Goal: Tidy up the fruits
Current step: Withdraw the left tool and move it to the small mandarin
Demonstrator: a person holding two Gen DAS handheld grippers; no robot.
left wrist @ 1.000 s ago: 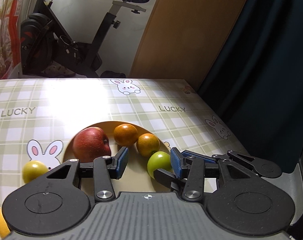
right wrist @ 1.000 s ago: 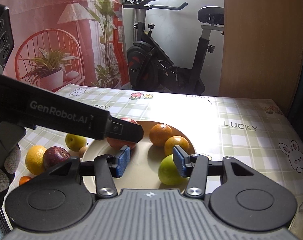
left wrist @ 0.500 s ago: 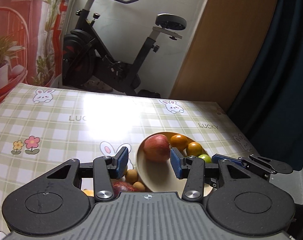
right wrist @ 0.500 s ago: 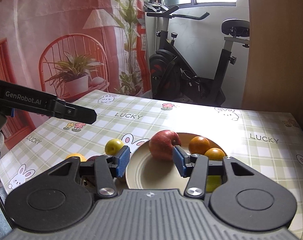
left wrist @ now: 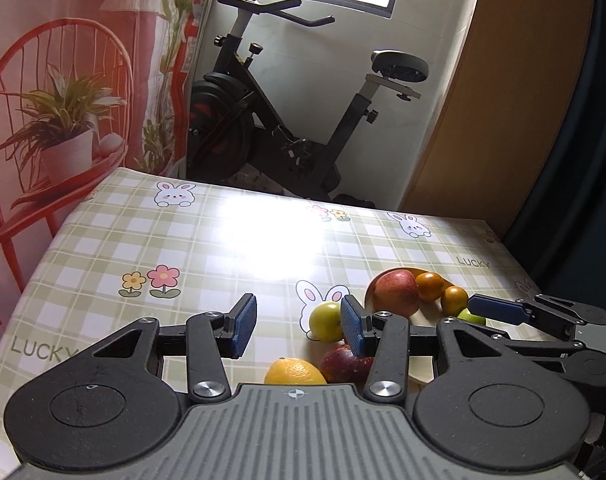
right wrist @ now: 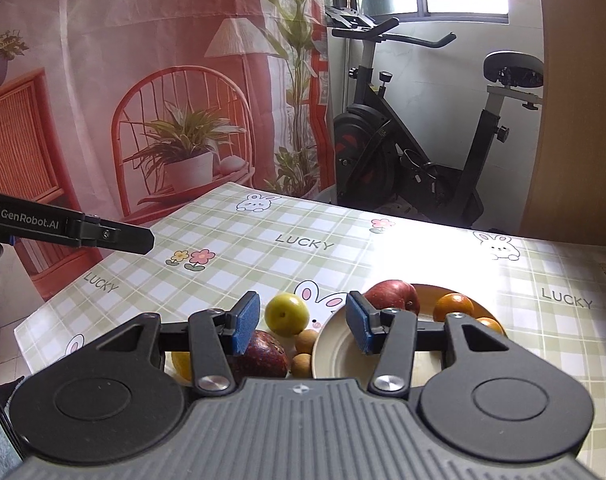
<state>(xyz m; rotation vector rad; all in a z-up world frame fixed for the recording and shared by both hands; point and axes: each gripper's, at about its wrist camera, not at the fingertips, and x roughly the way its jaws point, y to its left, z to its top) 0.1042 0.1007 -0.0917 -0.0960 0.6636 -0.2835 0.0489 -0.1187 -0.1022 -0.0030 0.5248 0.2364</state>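
Since the earlier frames both claws have pulled back and risen, so more of the checked green tabletop [left wrist: 191, 240] shows and the fruits look smaller. The left claw [left wrist: 299, 328] is open and holds nothing; one second ago it stood just over the plate, and now the round beige plate [right wrist: 335, 354] lies ahead and right of it. The right claw [right wrist: 303, 326] is also open and empty. On the plate sit a big red apple [right wrist: 393, 298] and two small oranges [right wrist: 453, 307]. Beside the plate, on the tabletop, a yellow-green round fruit [right wrist: 285, 314] lies just ahead between the right claw's fingers [right wrist: 245, 326], with a dark red fruit [right wrist: 263, 354] and two small brown fruits [right wrist: 306, 341] below it. A yellow lemon [left wrist: 295, 372] lies under the left claw.
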